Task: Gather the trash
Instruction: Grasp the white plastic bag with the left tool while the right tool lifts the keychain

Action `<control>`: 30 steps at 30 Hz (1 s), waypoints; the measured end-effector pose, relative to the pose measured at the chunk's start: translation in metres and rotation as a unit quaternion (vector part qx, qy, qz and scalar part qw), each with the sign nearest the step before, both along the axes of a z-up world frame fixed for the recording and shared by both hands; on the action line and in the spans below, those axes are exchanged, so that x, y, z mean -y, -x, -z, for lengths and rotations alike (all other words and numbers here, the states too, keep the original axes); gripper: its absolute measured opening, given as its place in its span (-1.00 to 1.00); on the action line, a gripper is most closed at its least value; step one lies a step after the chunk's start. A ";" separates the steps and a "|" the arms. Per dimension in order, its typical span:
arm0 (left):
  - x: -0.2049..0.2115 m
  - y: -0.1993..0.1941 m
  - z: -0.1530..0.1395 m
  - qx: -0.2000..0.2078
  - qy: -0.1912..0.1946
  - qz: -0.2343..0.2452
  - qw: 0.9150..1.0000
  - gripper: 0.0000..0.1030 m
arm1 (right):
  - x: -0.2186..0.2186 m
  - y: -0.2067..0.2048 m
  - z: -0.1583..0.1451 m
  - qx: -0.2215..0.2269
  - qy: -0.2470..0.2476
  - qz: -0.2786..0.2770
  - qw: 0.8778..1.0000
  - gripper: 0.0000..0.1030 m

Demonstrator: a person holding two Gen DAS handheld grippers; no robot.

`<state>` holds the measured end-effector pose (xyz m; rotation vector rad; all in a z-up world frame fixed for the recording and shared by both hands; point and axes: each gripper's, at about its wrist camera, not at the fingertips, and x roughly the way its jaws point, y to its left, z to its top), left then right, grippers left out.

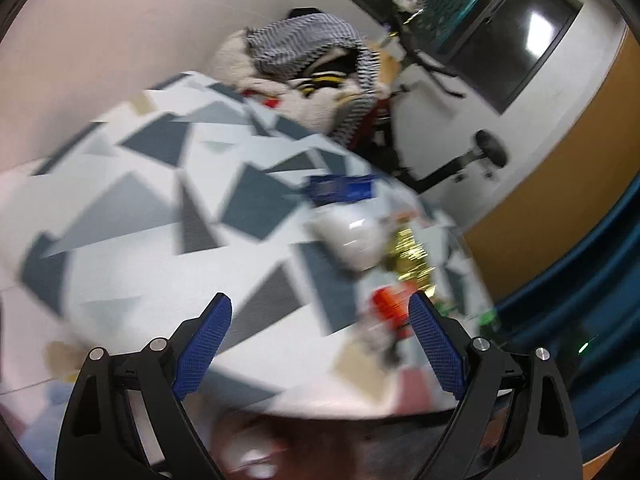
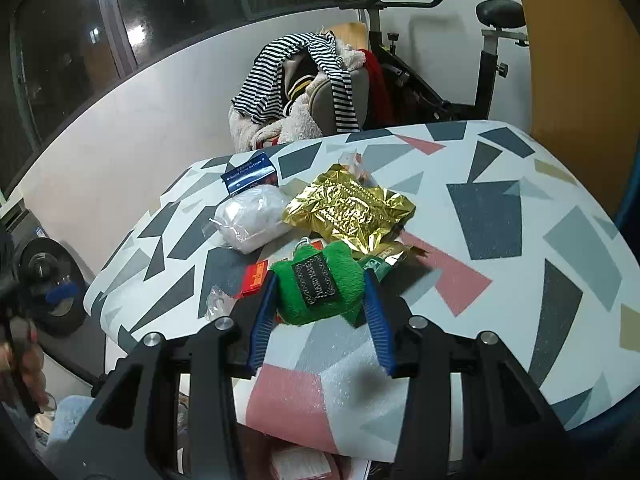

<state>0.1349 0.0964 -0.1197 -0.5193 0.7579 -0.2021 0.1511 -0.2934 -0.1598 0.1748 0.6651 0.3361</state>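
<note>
Round table with grey-and-pink geometric cloth [image 2: 500, 216] fills mid-frame. Right gripper [image 2: 320, 280] is nearer: its blue fingers are clamped around the green plush pouch [image 2: 320, 284], centre frame. Left gripper [image 1: 320, 320] spread wide, empty; litter lies right of it.

Centre of my right wrist view, I see a fuzzy green plush pouch [image 2: 320, 284] with a woven-looking dark patch, pinched between the ribbed blue pads [image 2: 378, 320] of my right hand-held gripper [image 2: 318, 308], whose black arms look like matt plastic with shiny metal pins. Above it lies a crinkled, glossy gold foil wrapper [image 2: 348, 210], and to its left a clear plastic bag [image 2: 252, 216] of soft white stuff. The tabletop [image 2: 520, 240] wears a smooth matt printed cover, with textured white foam sheet [image 2: 340, 364] at lower centre.
</note>
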 end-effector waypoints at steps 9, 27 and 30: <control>0.072 -0.104 0.025 -0.044 0.075 0.025 0.996 0.58 | 0.014 -0.001 0.004 -0.005 0.002 0.016 1.000 -0.14; 0.072 -0.176 0.097 -0.142 0.117 -0.042 0.982 -0.14 | 0.040 -0.009 0.012 -0.016 -0.016 0.044 0.999 -0.14; 0.067 -0.171 0.082 -0.135 0.060 -0.015 0.989 -0.16 | 0.035 -0.009 0.008 -0.014 -0.017 0.038 0.999 -0.14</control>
